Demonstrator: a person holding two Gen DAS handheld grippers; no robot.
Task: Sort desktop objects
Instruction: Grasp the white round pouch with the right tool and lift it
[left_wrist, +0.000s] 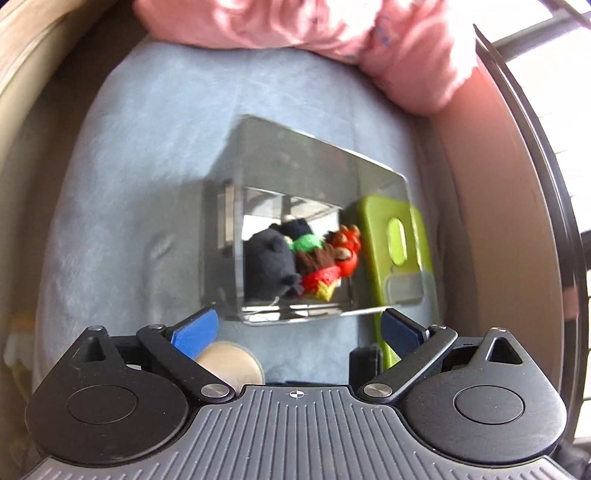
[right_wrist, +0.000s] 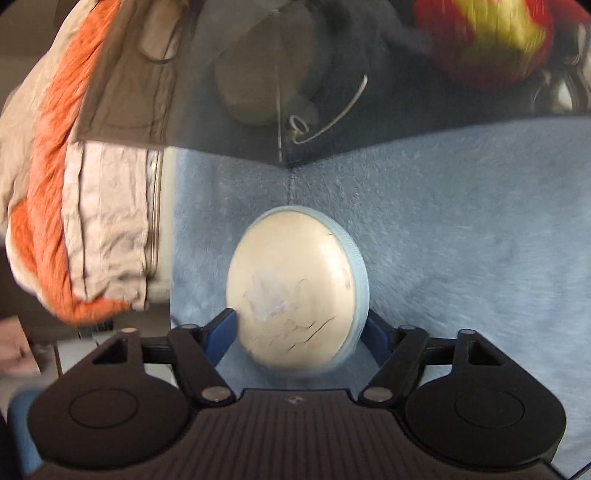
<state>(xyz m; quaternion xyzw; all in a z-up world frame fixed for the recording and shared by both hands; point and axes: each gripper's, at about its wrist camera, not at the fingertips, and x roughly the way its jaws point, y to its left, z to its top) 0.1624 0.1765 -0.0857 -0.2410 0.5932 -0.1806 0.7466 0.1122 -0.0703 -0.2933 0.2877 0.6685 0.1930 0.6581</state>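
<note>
My right gripper (right_wrist: 301, 328) is shut on a round cream compact (right_wrist: 295, 288) with a pale blue rim, held over the blue cloth (right_wrist: 461, 229). The compact also shows in the left wrist view (left_wrist: 229, 363), just below my left gripper's blue left finger. My left gripper (left_wrist: 297, 330) is open and empty, right in front of a clear box (left_wrist: 295, 236). The box holds small knitted toys: dark grey, green, brown and red ones (left_wrist: 306, 258). In the right wrist view the box (right_wrist: 258, 92) fills the top, with a red and yellow toy (right_wrist: 491, 40) inside.
A green phone case (left_wrist: 399, 254) lies to the right of the box. A pink cloth (left_wrist: 332, 33) lies at the far side. A brown wall and a dark rail (left_wrist: 532, 184) curve along the right. An orange and beige garment (right_wrist: 74, 203) hangs at the left.
</note>
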